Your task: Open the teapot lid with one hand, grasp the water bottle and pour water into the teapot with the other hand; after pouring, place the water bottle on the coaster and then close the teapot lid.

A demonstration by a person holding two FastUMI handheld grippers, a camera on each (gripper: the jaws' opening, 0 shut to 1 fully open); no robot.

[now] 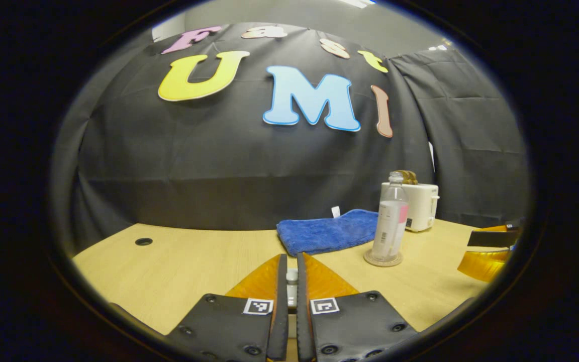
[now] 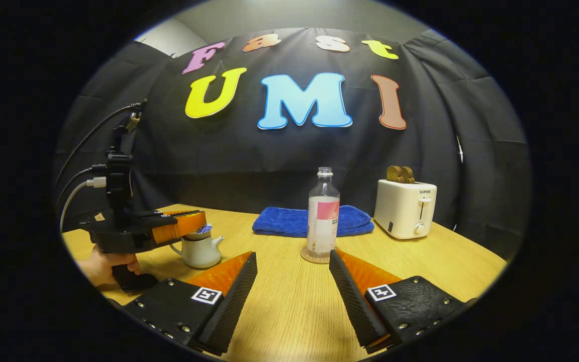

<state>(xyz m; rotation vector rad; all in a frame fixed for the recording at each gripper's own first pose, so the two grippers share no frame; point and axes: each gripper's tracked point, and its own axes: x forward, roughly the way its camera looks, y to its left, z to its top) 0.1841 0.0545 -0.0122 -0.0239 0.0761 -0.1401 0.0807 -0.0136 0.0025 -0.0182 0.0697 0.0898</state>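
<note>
Lid knob [image 1: 292, 275] is pinched by the left gripper [image 1: 292, 281] over the teapot [image 2: 200, 247]; it should be lowered straight (no tilt). Right gripper [image 2: 293, 269] is spread, empty; water bottle [image 2: 323, 217] sits on coaster [image 2: 314, 259].

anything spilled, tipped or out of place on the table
Nothing stands out. The bottle stands upright on the coaster, the teapot is upright under the left gripper, and the cloth and toaster sit squarely. No spill shows.
</note>
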